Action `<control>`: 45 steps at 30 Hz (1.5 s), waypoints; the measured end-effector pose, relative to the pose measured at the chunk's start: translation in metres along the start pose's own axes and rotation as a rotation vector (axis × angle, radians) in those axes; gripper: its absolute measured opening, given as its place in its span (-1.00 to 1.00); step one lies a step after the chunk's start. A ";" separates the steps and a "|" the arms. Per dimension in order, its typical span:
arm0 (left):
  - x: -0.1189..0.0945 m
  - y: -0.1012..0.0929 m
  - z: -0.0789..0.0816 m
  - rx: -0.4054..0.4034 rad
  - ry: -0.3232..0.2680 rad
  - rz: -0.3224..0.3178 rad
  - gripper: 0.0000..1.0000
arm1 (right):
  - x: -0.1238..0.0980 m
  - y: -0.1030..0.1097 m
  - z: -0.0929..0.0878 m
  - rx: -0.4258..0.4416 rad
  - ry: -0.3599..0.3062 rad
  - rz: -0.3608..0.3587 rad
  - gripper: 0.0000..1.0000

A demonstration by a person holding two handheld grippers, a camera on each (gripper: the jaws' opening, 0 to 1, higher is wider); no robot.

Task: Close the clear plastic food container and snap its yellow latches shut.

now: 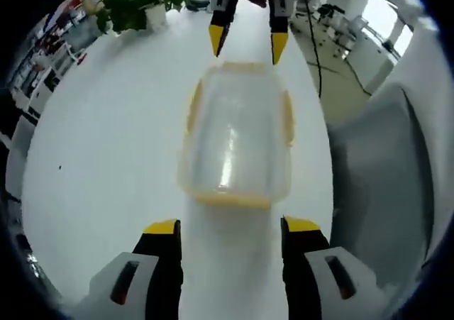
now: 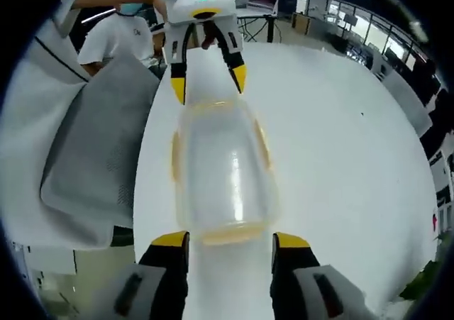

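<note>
The clear plastic food container with yellow latches (image 1: 236, 132) sits flat on the white round table (image 1: 106, 142), between the two tongs that face each other across it. In the left gripper view the left tongs (image 1: 230, 228) have their yellow-tipped jaws apart and holding nothing, just before the near short end of the box. The right tongs (image 1: 248, 40) are at the far end, also apart and empty.

In the right gripper view the lid seems to lie already on the box, but I cannot tell whether the yellow latches (image 2: 262, 144) along the sides are snapped.

I judge the container light and empty, with thin, smooth, slippery walls that bend a little. It can slide on the table when pushed. It is better to steady one end and press each latch at its lower edge.
</note>
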State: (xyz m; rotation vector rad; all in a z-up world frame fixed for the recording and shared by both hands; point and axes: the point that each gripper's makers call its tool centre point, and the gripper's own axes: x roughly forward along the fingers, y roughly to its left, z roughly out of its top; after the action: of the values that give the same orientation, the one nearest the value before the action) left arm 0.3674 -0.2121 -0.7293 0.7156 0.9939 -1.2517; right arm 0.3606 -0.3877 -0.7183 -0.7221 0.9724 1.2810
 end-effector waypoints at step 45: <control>0.022 -0.002 0.030 -0.741 -0.150 0.066 -0.21 | 0.021 0.001 0.005 0.672 0.010 -0.104 -0.27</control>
State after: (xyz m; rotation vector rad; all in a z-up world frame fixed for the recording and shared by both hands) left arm 0.3721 -0.2482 -0.7362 0.0730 1.1907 -0.7725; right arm 0.3613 -0.3737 -0.7353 -0.2483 1.2614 0.7798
